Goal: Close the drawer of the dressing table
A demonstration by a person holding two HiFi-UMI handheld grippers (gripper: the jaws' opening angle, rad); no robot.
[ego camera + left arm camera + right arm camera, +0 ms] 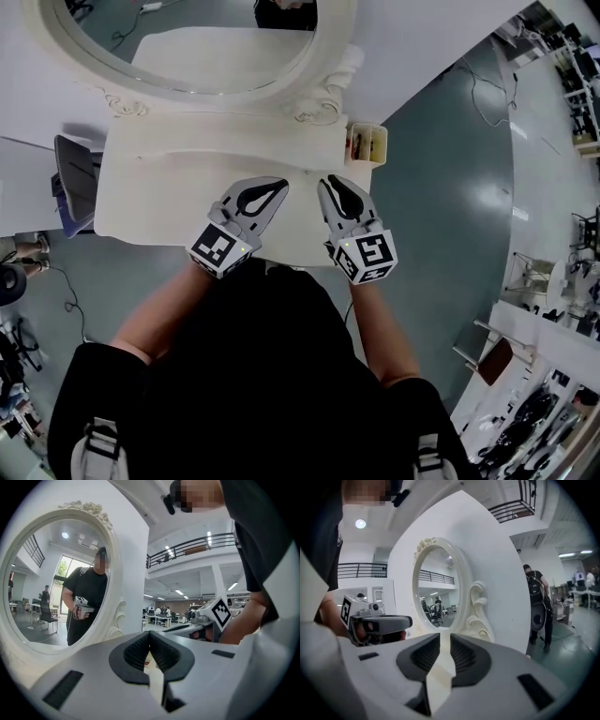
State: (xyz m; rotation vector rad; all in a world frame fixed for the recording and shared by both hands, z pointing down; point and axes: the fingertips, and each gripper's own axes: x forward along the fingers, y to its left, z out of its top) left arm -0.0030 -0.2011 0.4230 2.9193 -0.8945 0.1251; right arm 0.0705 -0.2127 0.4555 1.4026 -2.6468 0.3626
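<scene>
- The dressing table (169,202) fills the upper middle of the head view. Its pale top is bare, the oval mirror (197,56) stands at the upper edge, and a small organiser box (367,143) sits at its right end.
- The drawer shows in no view. Nothing juts out past the table's front edge, and the front face below is hidden under the top and behind the person's dark shirt.
- The left gripper (280,185) hangs over the front edge, left of centre, and points toward the mirror. Its jaws meet at the tips and hold nothing.
- The right gripper (330,182) is just beside it, right of centre, over the same edge. Its jaws stand a narrow slit apart, with only the pale table top showing through the gap.
- Both gripper views look roughly level across the top at the mirror, so both tools are above the table rather than down at the drawer front.
- Judging by the clean front edge and the raised, empty grippers, the closing push is probably done, though the hidden front leaves this unsure.
- If a gap remains, the next move calls for lowering one gripper to the drawer front and pressing straight in toward the mirror side. No grip is needed for that. Otherwise it only needs a check that the front sits flush.
</scene>
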